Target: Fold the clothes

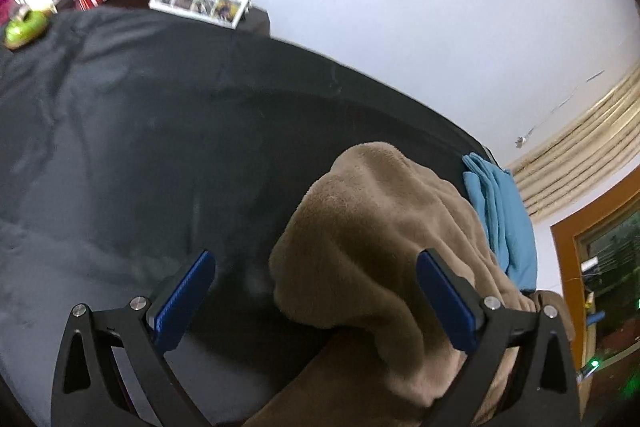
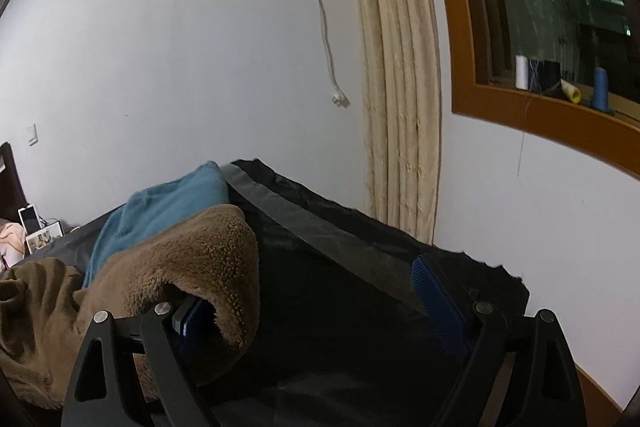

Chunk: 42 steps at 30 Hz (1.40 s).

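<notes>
The brown fleece garment [image 1: 380,247] is lying bunched at lower right of the left view, its length running toward the upper right, beside a blue cloth [image 1: 500,219] on the dark bedcover [image 1: 140,147]. I'm spreading both the left gripper [image 1: 316,303] and right gripper [image 2: 308,303] wide, gripping nothing, lining up to take its edge.

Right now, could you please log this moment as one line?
left gripper: open, straddling brown fleece garment | right gripper: open, fleece draped over one finger | blue garment: beside it, on black sheet
</notes>
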Available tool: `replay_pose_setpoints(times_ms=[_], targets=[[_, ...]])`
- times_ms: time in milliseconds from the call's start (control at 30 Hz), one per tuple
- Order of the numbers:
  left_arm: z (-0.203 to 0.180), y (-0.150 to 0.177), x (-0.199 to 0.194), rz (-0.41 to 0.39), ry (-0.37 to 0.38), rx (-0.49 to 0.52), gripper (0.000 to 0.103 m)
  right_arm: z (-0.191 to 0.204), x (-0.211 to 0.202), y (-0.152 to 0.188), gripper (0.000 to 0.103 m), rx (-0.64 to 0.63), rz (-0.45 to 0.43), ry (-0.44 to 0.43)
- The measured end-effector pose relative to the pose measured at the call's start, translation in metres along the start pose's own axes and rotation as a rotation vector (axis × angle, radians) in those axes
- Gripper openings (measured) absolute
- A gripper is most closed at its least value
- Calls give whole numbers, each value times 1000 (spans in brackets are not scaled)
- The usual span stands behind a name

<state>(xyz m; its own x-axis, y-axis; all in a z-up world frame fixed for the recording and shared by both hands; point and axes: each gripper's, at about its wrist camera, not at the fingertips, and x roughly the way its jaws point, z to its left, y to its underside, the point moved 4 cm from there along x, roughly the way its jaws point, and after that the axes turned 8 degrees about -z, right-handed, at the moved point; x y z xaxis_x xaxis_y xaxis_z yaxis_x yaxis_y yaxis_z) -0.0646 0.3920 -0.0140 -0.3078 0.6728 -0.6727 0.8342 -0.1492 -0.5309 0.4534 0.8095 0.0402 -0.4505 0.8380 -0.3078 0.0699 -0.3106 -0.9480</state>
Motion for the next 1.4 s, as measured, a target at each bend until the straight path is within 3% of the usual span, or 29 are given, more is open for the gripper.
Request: replay_pose_setpoints(times_ms=[200,233,300,367,467,633,767,867,967,1167,1233,1400], targets=[[-6,4,22,62,79,-27,101,5,11,7,91,-35,22,-2],[-9,5,25,69,97,-25,97,8,12,7,91,-43,23,-6],[-15,9,30,90,112,-7,79,12,13,8,91,-53,22,-14],[-21,14,34,112,106,23,46,14,14,9,91,-52,23,-20],[-29,20,30,103,105,59,30,12,14,9,91,-45,23,-20],[-43,30,-13,25,162,115,26,5,9,6,91,-43,14,-2],[-63,57,-68,-51,209,233,26,-1,9,7,91,-50,30,4],[-80,85,-110,-103,217,344,26,-3,13,12,91,-37,82,-31],[-90,107,-140,-131,227,403,24,-1,14,17,91,4,146,-123],[-101,143,-180,-171,286,400,12,-7,2,23,91,68,235,-261],[-100,153,-186,-168,311,388,11,-13,-5,25,91,66,250,-272],[-81,148,-182,-184,270,322,11,-29,-20,23,91,58,270,-273]])
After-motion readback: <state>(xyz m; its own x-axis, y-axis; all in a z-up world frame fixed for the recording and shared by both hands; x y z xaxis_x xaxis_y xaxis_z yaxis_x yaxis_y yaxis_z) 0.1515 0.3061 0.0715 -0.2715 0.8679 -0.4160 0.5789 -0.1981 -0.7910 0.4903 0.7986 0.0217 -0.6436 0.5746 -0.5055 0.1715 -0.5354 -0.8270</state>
